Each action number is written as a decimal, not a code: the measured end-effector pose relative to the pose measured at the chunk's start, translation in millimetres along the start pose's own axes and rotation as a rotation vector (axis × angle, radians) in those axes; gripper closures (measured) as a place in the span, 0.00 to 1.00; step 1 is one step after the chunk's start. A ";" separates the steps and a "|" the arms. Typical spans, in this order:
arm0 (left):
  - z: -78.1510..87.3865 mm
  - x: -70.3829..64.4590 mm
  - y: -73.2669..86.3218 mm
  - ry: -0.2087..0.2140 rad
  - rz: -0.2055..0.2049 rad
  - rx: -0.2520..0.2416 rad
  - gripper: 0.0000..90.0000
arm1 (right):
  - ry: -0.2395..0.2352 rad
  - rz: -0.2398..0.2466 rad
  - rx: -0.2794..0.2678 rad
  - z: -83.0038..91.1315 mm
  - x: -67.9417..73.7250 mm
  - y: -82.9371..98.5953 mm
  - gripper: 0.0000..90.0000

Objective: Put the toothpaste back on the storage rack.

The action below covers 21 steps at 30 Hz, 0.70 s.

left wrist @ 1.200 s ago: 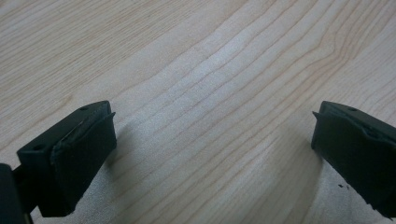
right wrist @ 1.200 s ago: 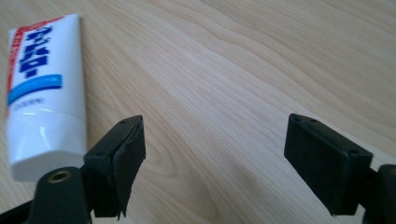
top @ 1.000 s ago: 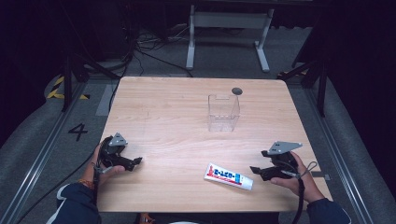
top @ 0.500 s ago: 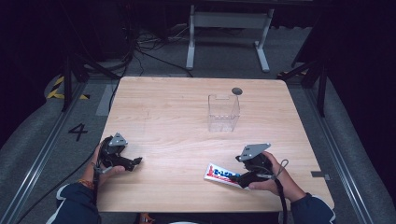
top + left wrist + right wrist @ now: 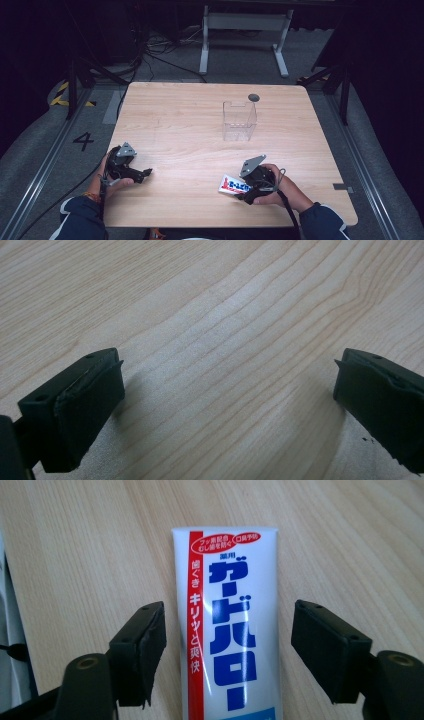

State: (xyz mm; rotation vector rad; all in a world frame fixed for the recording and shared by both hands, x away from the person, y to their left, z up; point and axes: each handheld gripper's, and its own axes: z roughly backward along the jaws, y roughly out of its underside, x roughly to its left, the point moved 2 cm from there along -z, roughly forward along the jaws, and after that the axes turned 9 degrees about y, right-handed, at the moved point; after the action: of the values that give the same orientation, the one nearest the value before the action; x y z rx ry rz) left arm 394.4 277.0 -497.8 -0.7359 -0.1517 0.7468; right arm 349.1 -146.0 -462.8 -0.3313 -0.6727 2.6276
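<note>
Your right gripper (image 5: 227, 645) slid left, spread jaws straddling the white, blue-lettered toothpaste tube (image 5: 227, 630) for pinching; left gripper (image 5: 225, 405) waited spread.

The surface (image 5: 190, 125) is pale wood with fine darker grain lines. The tube (image 5: 230, 630) is white, with a red stripe down one side carrying white characters, large blue characters on the white field, and a light blue band at its near end. Both hand-held grippers, left (image 5: 225, 405) and right (image 5: 227, 650), have black jaws; the box (image 5: 239, 121) is clear.
</note>
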 end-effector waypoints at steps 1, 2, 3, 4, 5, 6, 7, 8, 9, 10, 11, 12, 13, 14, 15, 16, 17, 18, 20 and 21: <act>-0.1 -0.1 0.0 0.000 0.001 0.000 0.00 | -0.004 0.006 0.011 -1.5 0.6 -0.2 0.36; 0.0 0.0 0.0 0.000 0.000 0.000 0.00 | -0.012 0.010 0.019 -2.6 0.6 -0.2 0.37; 0.0 0.0 0.0 0.001 0.001 0.000 0.00 | -0.021 0.008 0.033 -3.5 0.8 -0.4 0.38; 0.0 0.0 0.0 0.000 0.000 0.000 0.00 | -0.006 0.015 0.045 -5.1 0.4 -0.6 0.39; 0.0 0.0 0.0 0.000 0.000 0.000 0.00 | -0.005 0.023 0.062 -6.8 0.2 -1.1 0.39; 0.0 0.0 0.0 0.000 0.000 0.000 0.00 | -0.002 0.024 0.074 -8.3 0.5 -1.6 0.39; 0.0 0.0 0.0 0.000 0.000 0.000 0.00 | -0.008 0.032 0.084 -9.7 0.4 -2.1 0.40; 0.0 0.0 0.0 0.000 0.000 0.000 0.00 | -0.008 0.038 0.095 -11.3 1.2 -2.7 0.40; 0.0 0.0 0.0 0.000 0.000 0.000 0.00 | 0.000 0.043 0.099 -11.7 1.4 -3.7 0.40; -0.1 0.0 0.0 0.001 0.001 -0.001 0.00 | -0.007 0.050 0.105 -11.8 1.4 -5.1 0.42; 0.0 0.0 0.0 0.000 0.000 0.000 0.00 | -0.005 0.058 0.106 -12.2 1.5 -6.0 0.43; 0.0 0.0 0.0 0.000 0.000 0.000 0.00 | -0.005 0.063 0.108 -12.6 1.9 -7.4 0.43; 0.0 0.0 0.0 0.000 0.000 0.000 0.00 | 0.000 0.061 0.111 -13.3 2.1 -8.9 0.43; 0.0 0.0 0.0 0.000 0.000 0.000 0.00 | -0.006 0.067 0.116 -13.7 1.7 -10.0 0.44; 0.0 0.0 0.1 0.000 0.000 0.000 0.00 | -0.006 0.068 0.124 -13.7 1.7 -10.7 0.44; 0.0 0.0 0.1 0.000 0.000 0.000 0.00 | -0.007 0.066 0.131 -13.8 1.7 -11.6 0.45; 0.0 0.0 0.1 0.000 0.000 0.000 0.00 | -0.007 0.066 0.132 -13.8 1.5 -11.8 0.45; 0.0 0.0 0.1 0.000 0.000 0.000 0.00 | -0.006 0.067 0.133 -13.6 1.6 -11.7 0.46; 0.0 0.0 0.1 0.000 0.000 0.000 0.00 | -0.006 0.069 0.135 -13.1 2.0 -11.7 0.49; 0.0 0.0 0.1 0.000 0.000 0.000 0.00 | -0.008 0.069 0.135 -12.9 2.2 -11.7 0.50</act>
State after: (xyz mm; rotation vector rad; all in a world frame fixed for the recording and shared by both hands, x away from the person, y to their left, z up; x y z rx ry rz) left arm 394.3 277.0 -497.9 -0.7362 -0.1519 0.7469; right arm 355.1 -130.4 -468.2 -0.3089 -0.4909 2.7243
